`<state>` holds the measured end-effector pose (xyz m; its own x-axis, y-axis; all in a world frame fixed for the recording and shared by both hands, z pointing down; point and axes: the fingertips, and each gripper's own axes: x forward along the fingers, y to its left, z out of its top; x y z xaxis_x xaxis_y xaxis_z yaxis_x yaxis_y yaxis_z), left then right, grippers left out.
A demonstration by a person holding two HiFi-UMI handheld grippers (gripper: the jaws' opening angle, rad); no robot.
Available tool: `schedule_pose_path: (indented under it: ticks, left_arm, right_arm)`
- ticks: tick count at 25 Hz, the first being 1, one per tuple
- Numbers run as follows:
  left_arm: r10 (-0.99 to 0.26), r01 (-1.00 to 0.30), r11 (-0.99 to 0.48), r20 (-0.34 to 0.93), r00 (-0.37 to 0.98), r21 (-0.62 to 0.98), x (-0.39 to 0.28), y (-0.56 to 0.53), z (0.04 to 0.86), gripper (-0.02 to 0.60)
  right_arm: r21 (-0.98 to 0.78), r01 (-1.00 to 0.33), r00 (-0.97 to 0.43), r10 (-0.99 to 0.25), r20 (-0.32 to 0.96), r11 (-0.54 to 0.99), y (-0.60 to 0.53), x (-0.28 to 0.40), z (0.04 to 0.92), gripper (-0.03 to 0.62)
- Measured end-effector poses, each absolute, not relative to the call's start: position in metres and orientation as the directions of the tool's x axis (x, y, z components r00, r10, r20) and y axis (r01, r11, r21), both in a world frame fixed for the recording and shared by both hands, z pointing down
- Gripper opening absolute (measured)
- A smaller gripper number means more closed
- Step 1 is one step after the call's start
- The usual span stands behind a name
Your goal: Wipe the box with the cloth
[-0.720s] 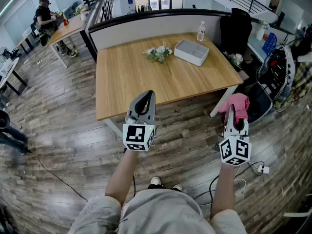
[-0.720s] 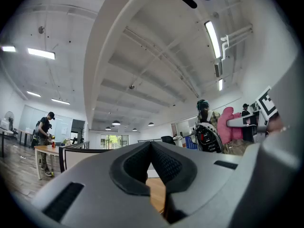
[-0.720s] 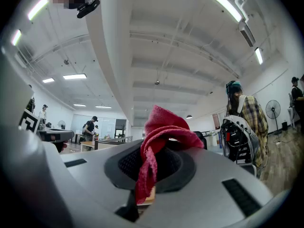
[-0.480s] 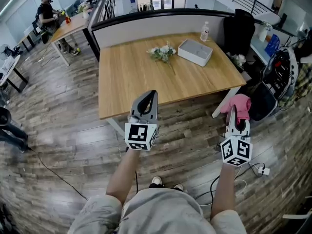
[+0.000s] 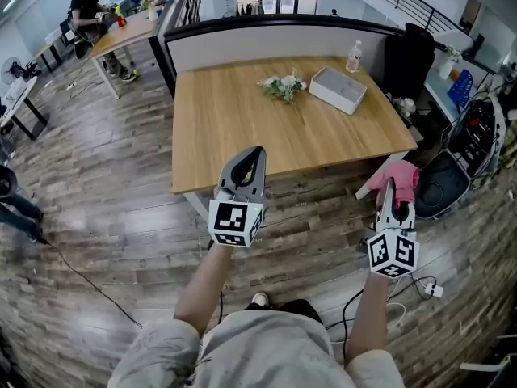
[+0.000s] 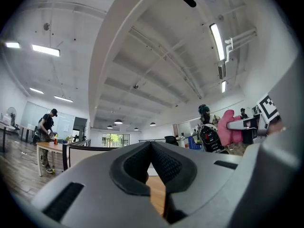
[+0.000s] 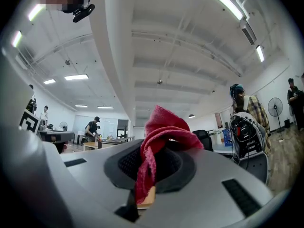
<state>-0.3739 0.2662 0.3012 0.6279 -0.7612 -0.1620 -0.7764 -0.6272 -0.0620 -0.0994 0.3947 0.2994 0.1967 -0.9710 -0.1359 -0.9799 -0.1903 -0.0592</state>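
Note:
A white box [image 5: 338,90] lies on the far right part of the wooden table [image 5: 242,132]. My right gripper [image 5: 393,186] is shut on a pink cloth [image 5: 393,175], held in the air off the table's front right corner; the cloth [image 7: 160,137] bunches up out of the jaws in the right gripper view. My left gripper [image 5: 253,155] is shut with nothing in it, over the table's front edge. In the left gripper view its jaws [image 6: 152,148] meet, and the cloth [image 6: 229,132] shows at the right.
A bunch of white flowers [image 5: 283,86] lies left of the box, and a plastic bottle [image 5: 354,56] stands behind it. A black chair [image 5: 412,51] and bags are at the right. A person [image 5: 87,10] works at a far desk. Cables [image 5: 404,293] lie on the floor.
The view has shifted a little, so the table sits further right in the frame. Both grippers hold the same pose, the cloth still in the right one.

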Motion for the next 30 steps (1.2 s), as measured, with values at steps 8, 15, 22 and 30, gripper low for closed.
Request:
schedule_pose_path:
  ticks: [8, 15, 22, 30]
  left_arm:
    - [-0.751, -0.763, -0.643, -0.144, 0.645, -0.061, -0.367, 0.249, 0.313, 0.009]
    - [-0.733, -0.744, -0.665, -0.130, 0.668, -0.075, -0.315, 0.227, 0.319, 0.009]
    - [-0.723, -0.731, -0.677, -0.102, 0.683, -0.086, -0.242, 0.195, 0.330, 0.009]
    - [-0.730, -0.736, -0.674, -0.099, 0.677, -0.064, -0.162, 0.160, 0.329, 0.009]
  right_arm:
    - [-0.064, -0.977, 0.208, -0.970, -0.124, -0.201, 0.384, -0.096, 0.308, 0.052]
    - [-0.089, -0.975, 0.212, -0.968, -0.137, -0.201, 0.364, -0.051, 0.317, 0.052]
    - [-0.153, -0.970, 0.212, -0.967, -0.142, -0.190, 0.324, 0.021, 0.325, 0.052]
    - [-0.161, -0.966, 0.221, -0.969, -0.114, -0.201, 0.295, 0.098, 0.332, 0.052]
